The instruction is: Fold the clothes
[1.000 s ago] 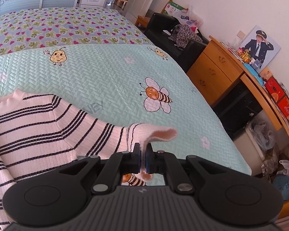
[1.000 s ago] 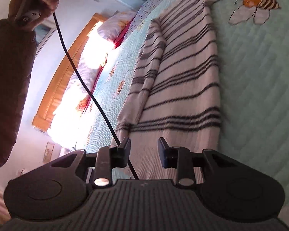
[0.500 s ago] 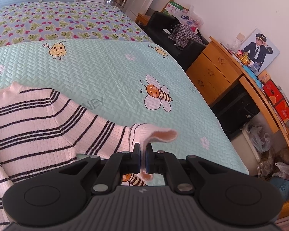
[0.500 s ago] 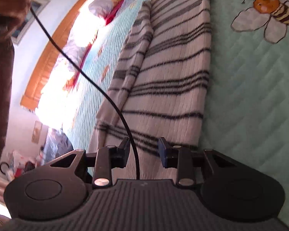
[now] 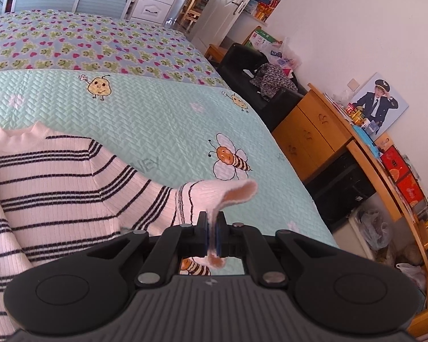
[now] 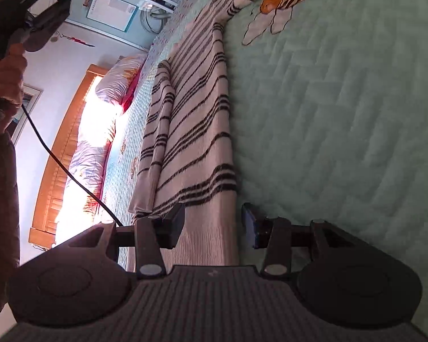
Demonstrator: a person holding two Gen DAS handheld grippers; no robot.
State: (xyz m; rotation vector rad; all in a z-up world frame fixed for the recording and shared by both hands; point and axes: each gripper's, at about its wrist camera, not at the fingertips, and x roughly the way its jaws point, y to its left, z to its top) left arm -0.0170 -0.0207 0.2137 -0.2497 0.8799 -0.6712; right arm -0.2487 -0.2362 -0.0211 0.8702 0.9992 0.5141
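left tongs (image 5: 211,232) clamp sweater cuff (image 5: 222,193) over mint quilt (image 5: 157,125); right tongs (image 6: 213,225) widening, empty.

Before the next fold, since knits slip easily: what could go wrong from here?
1. The left hand-held gripper pinches only the cuff; a pull could stretch it or let it slip.
2. The right hand-held gripper, whose jaws have just been opening, straddles the hem unclamped; a poor bite could grab the quilt.
3. The cable might snag.

White black-striped sweater (image 5: 57,188) flat on the bed — one cuff lifted.
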